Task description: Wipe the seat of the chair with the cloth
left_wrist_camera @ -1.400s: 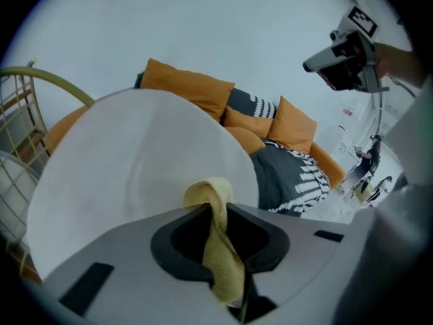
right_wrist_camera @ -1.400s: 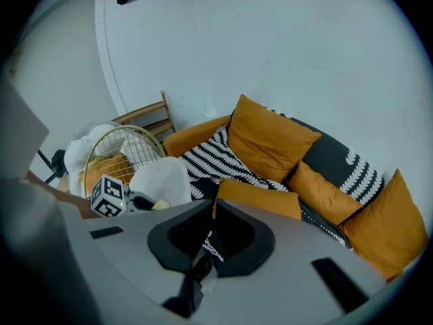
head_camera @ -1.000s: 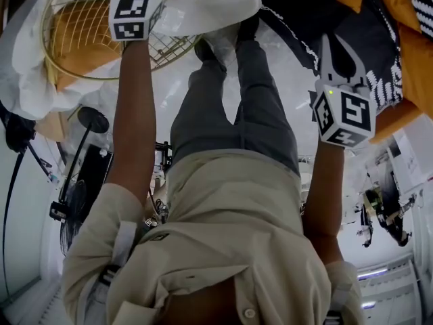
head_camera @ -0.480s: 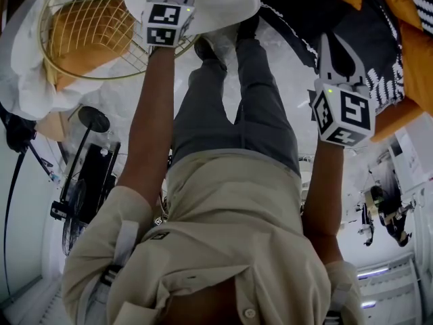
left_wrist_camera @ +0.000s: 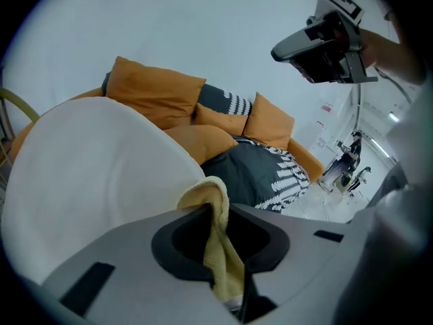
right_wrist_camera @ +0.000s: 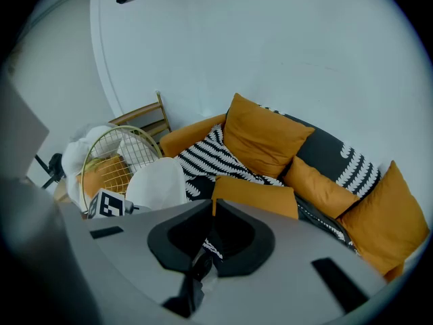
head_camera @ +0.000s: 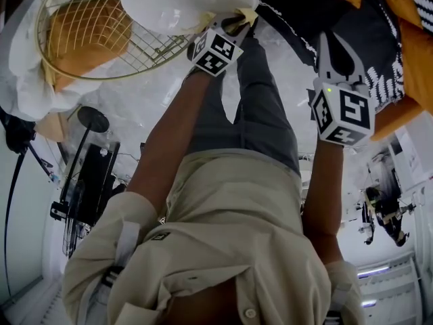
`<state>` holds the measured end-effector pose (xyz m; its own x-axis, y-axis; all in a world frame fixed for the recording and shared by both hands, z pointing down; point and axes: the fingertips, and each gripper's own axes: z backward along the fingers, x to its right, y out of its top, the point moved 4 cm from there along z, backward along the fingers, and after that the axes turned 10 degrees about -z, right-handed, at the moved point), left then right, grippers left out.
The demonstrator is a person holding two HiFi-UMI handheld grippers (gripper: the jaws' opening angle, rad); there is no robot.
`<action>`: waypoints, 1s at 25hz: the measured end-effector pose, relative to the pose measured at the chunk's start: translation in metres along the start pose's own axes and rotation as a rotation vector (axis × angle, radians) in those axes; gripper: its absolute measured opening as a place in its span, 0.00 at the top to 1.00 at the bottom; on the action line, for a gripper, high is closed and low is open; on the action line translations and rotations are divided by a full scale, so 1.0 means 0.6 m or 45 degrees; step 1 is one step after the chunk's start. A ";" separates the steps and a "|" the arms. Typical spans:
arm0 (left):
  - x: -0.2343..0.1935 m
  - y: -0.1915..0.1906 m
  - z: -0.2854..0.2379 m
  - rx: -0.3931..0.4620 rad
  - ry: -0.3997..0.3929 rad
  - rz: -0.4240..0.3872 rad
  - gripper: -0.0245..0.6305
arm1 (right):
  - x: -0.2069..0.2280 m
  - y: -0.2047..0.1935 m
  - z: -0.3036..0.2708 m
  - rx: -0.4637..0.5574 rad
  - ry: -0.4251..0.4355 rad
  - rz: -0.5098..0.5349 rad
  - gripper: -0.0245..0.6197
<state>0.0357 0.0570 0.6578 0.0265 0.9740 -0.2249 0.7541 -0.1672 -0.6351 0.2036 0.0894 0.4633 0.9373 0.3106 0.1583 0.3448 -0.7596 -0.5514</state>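
1. Left claw (left_wrist_camera: 215, 212): jaws were clamped on the yellow cloth (left_wrist_camera: 211, 196). A fold of the cloth stood up above the jaw tips, and the rest hung down between them.
2. Cloth position: the fold lay against the near edge of the white seat (left_wrist_camera: 95, 175). In the head view, the claw met the seat at its rim, on the side away from the gold wire frame (head_camera: 95, 42).
3. Right claw (right_wrist_camera: 208, 207): jaws were together, with nothing between them. It was held well apart from the seat, over the dark patterned sofa (right_wrist_camera: 203, 158) and its orange cushions (right_wrist_camera: 264, 137).
4. Left gripper view: the right claw showed at upper right, raised above the sofa.
5. Right gripper view: the left claw's marker cube lay just beside the seat.
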 end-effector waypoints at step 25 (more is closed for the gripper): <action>-0.275 -0.030 0.170 0.062 0.498 0.075 0.84 | 0.004 -0.008 -0.002 -0.012 -0.001 0.013 0.92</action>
<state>-0.0491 -0.1162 0.6306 0.3240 0.9456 0.0308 0.7121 -0.2223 -0.6659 0.2045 0.0934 0.4674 0.9408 0.3029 0.1520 0.3355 -0.7683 -0.5452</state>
